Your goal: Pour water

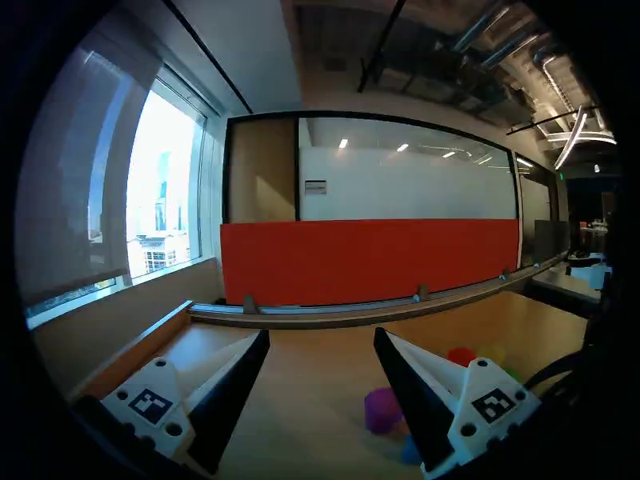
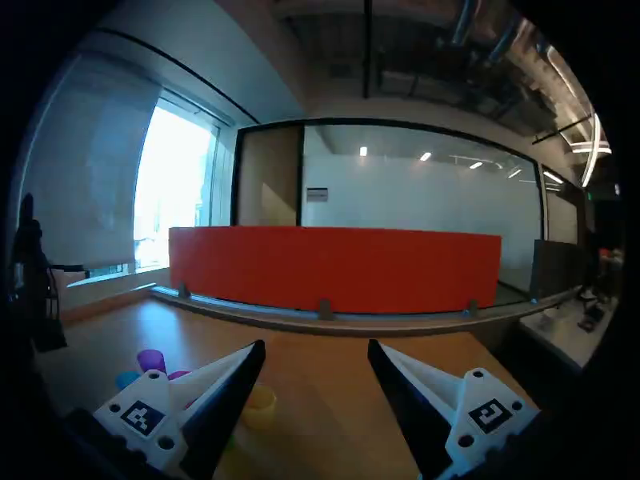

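In the left gripper view my left gripper (image 1: 322, 340) is open above the wooden table (image 1: 320, 384), nothing between its fingers. A purple cup (image 1: 382, 410) stands just inside the right finger, with a blue cup (image 1: 410, 452) below it, and a red cup (image 1: 461, 356) and a yellow cup (image 1: 494, 353) farther right. In the right gripper view my right gripper (image 2: 317, 346) is open and holds nothing. Left of its left finger stand a purple cup (image 2: 150, 360) and a blue cup (image 2: 126, 378); a yellow cup (image 2: 259, 405) sits beside the same finger, partly hidden.
An orange divider panel (image 1: 368, 260) runs along the table's far edge, with a glass wall behind it. A bright window (image 1: 164, 200) is on the left. Another desk (image 2: 564, 324) lies to the right. A dark object (image 2: 36, 272) stands at the left edge of the right gripper view.
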`<state>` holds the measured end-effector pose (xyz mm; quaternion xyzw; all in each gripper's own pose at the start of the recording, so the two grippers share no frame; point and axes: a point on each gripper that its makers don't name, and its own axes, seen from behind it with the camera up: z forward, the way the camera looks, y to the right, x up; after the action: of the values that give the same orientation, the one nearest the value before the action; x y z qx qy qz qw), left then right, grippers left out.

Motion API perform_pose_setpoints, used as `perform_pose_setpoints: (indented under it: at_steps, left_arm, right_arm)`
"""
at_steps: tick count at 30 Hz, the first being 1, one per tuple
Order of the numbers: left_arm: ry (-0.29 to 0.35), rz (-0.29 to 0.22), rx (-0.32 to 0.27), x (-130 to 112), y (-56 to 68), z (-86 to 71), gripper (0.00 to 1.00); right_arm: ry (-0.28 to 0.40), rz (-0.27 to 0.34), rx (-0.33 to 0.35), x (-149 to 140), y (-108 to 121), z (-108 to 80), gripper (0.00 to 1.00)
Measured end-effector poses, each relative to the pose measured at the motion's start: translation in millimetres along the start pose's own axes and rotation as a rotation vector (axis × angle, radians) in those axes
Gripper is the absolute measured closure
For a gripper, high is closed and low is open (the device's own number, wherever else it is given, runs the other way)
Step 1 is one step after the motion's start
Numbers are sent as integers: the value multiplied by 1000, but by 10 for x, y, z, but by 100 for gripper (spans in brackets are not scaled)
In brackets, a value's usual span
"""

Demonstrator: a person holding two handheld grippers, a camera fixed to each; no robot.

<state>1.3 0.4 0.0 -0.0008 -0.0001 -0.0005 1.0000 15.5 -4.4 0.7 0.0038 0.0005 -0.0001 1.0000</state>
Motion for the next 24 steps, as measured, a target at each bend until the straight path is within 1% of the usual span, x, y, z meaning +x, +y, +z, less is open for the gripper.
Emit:
perform_pose_setpoints:
  at_steps: [3,5,11,14,18,24]
  left_arm:
    - [-2,-8,-14,94,33,-3,3]
    - [-8,-14,-33,127,65,-3,3]
    - [-34,-16,-80,175,170,6,3]
    - [-36,-11,-110,204,231,5,3]
    - [-34,-13,-164,221,344,-5,3]
    - [-48,-24,-272,194,514,-25,3]
  right_arm:
    - [1,10,18,140,-51,-5,1]
    - [0,16,32,170,-85,-7,1]
    - [-13,28,55,170,-132,2,1]
    - [-8,27,65,187,-143,1,1]
    - [3,16,92,239,-180,-7,1]
    - [4,-16,183,278,-345,-39,1]
